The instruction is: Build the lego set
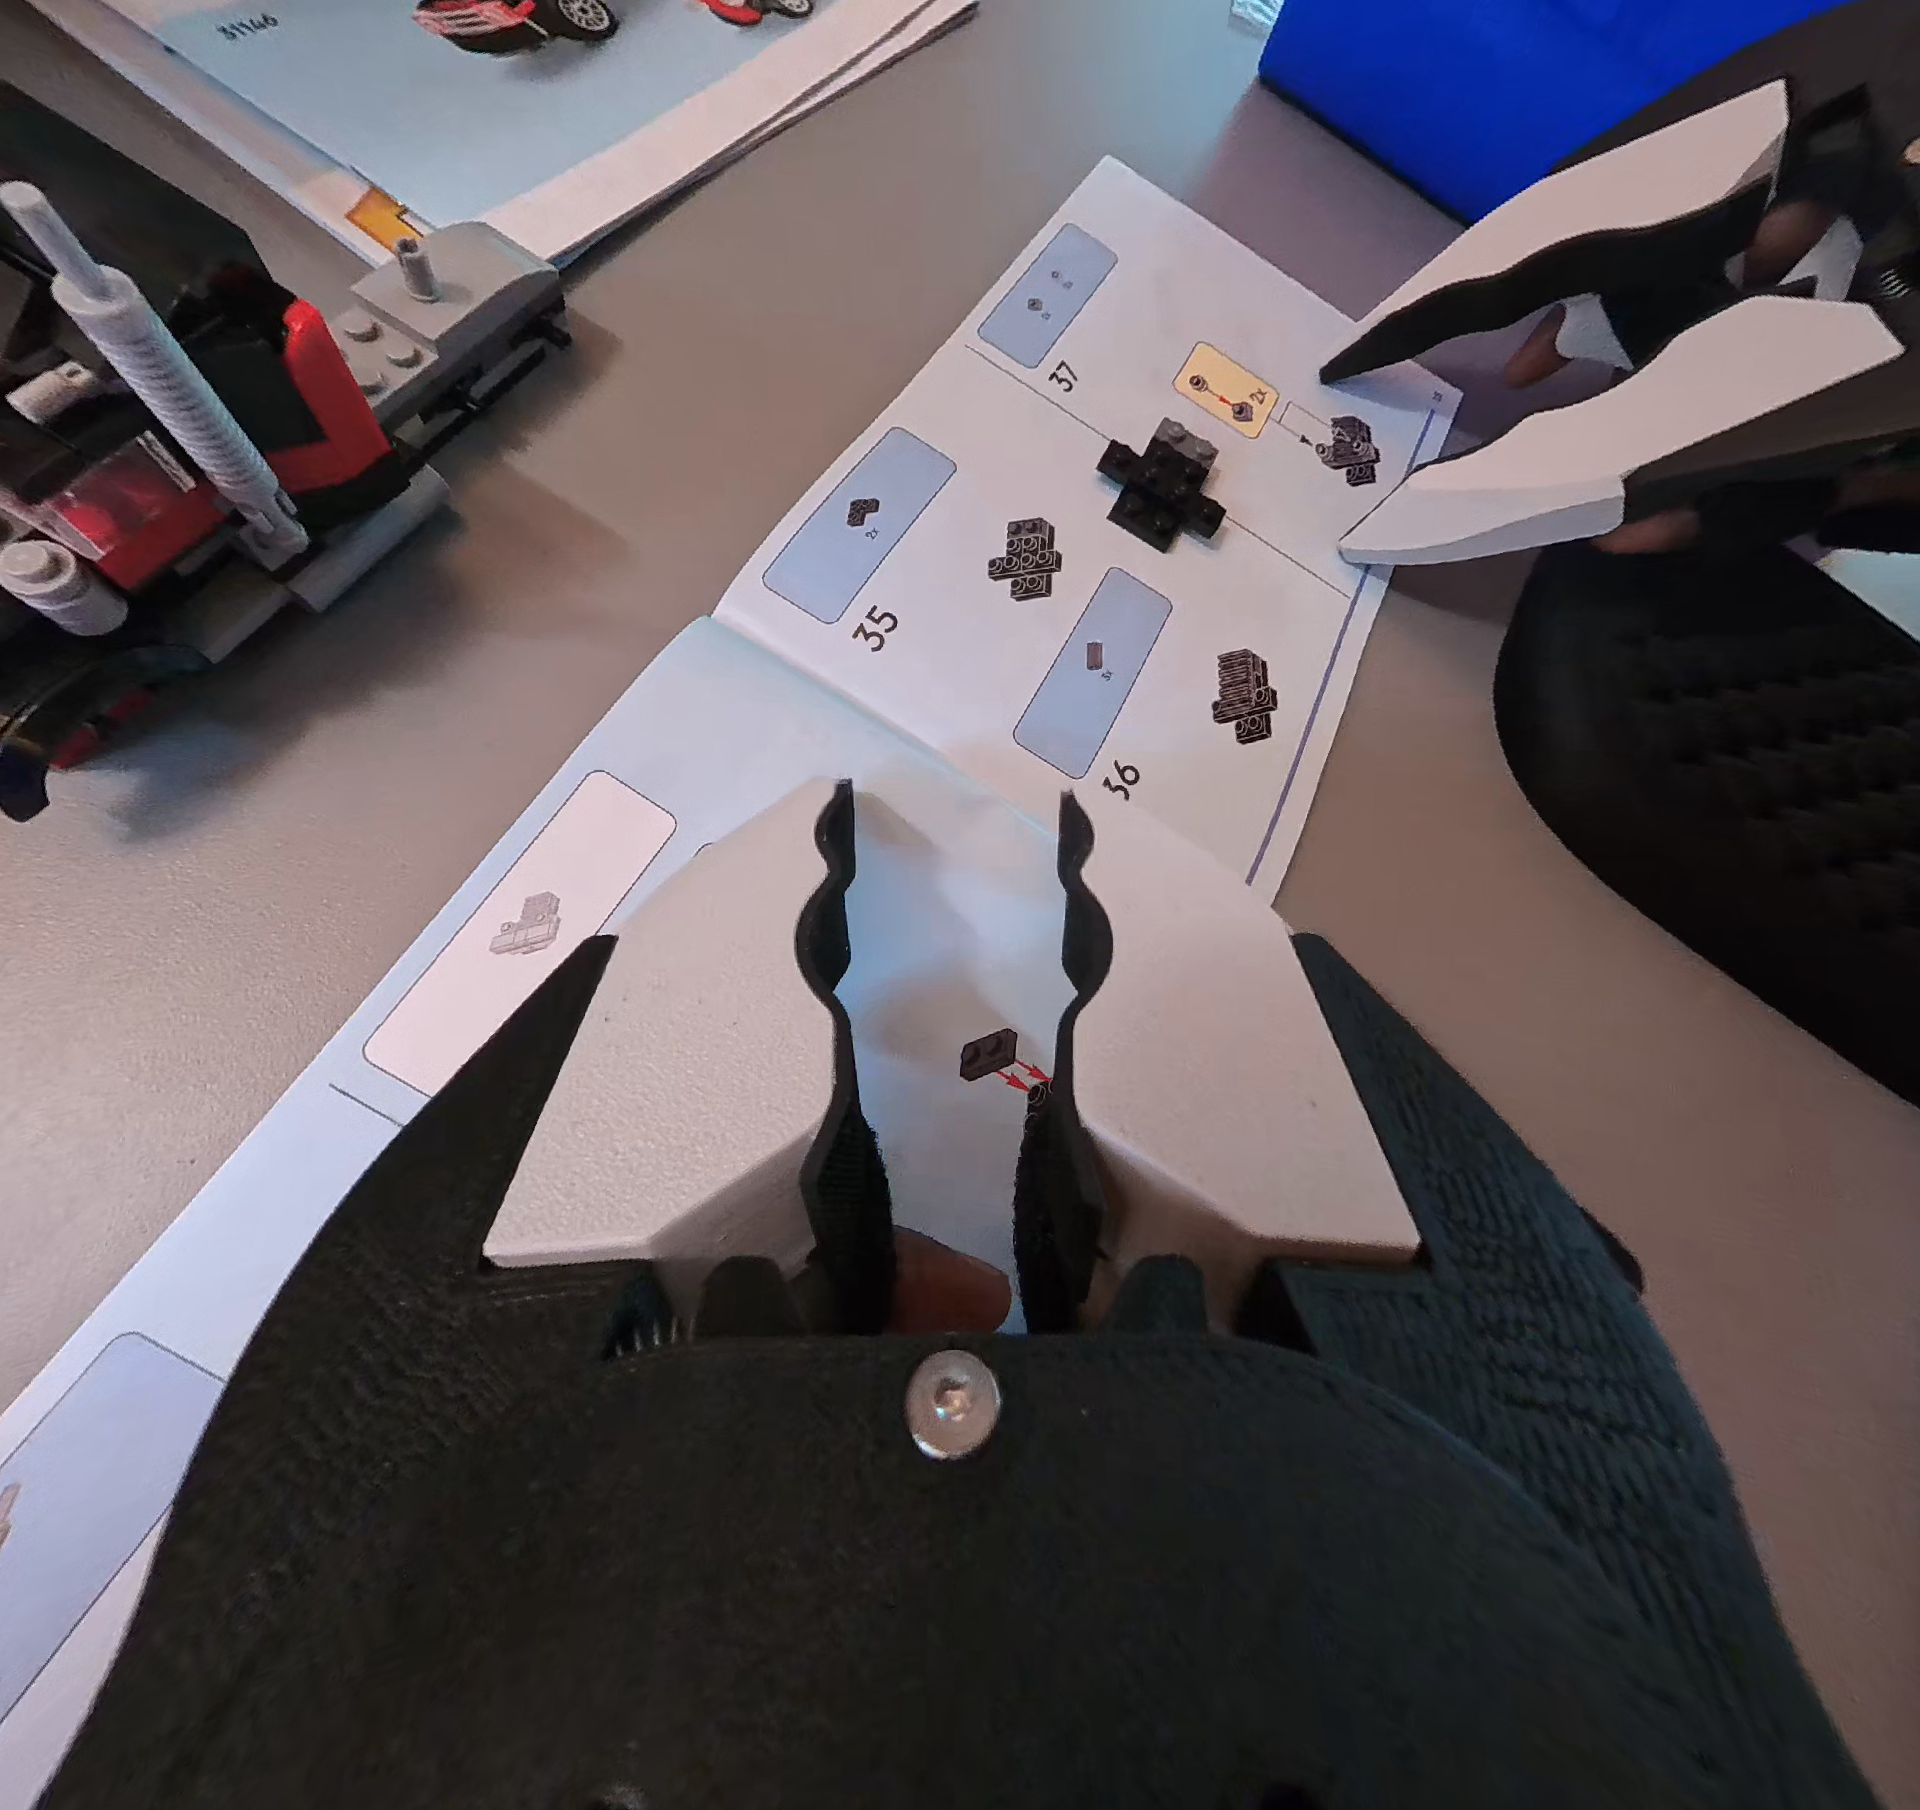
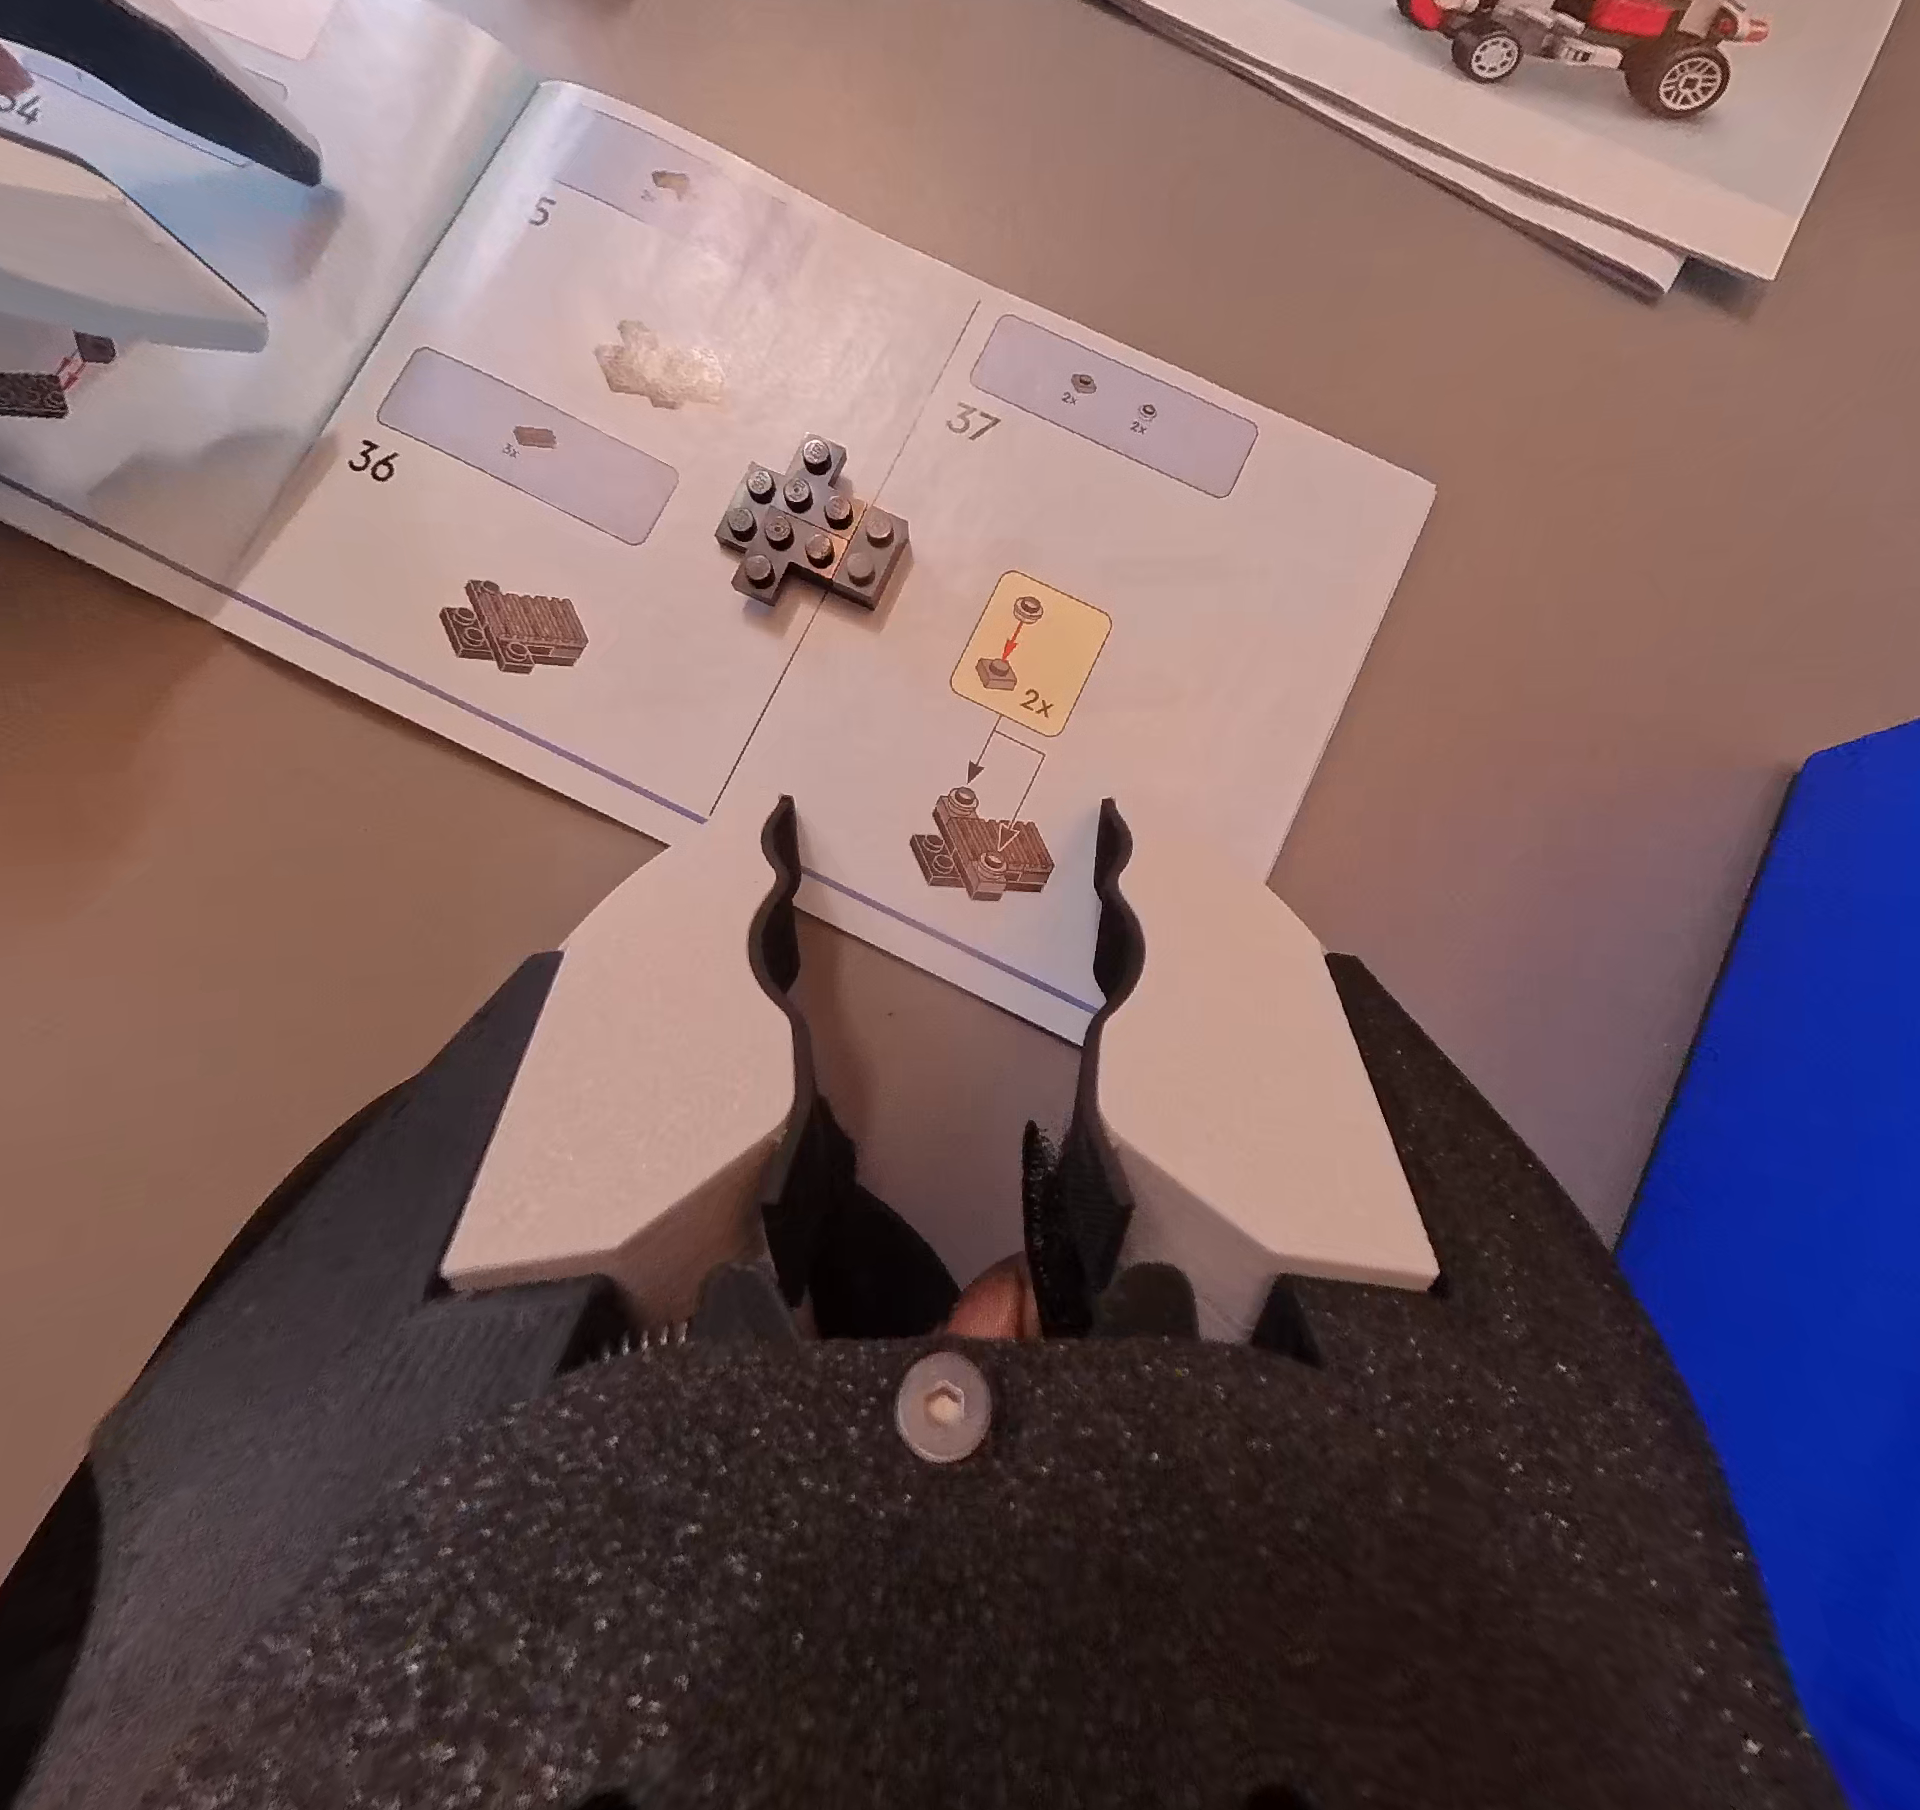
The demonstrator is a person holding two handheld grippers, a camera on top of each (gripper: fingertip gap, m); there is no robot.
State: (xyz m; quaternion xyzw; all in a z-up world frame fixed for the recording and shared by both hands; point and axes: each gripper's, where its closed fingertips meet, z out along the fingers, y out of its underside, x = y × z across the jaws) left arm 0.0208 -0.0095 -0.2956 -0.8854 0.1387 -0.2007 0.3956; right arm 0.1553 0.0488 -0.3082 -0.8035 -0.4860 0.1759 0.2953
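A small black and grey cross-shaped plate assembly (image 1: 1162, 487) lies on the open instruction booklet (image 1: 935, 680); it also shows in the right wrist view (image 2: 812, 534) on the booklet (image 2: 1247, 555). My left gripper (image 1: 956, 799) is open and empty, low over the booklet's near pages. My right gripper (image 2: 948, 810) is open and empty, over the booklet's near edge, short of the assembly. It shows in the left wrist view (image 1: 1340, 456) at the booklet's far right edge. A partly built red, black and grey vehicle (image 1: 197, 472) stands at the left.
A stack of closed booklets (image 1: 540, 25) lies at the back; it also shows in the right wrist view (image 2: 1558, 77). A blue box (image 1: 1558, 25) stands at the right, also seen in the right wrist view (image 2: 1797, 1241). A black mesh chair (image 1: 1714, 784) is beside the grey table (image 1: 499, 721).
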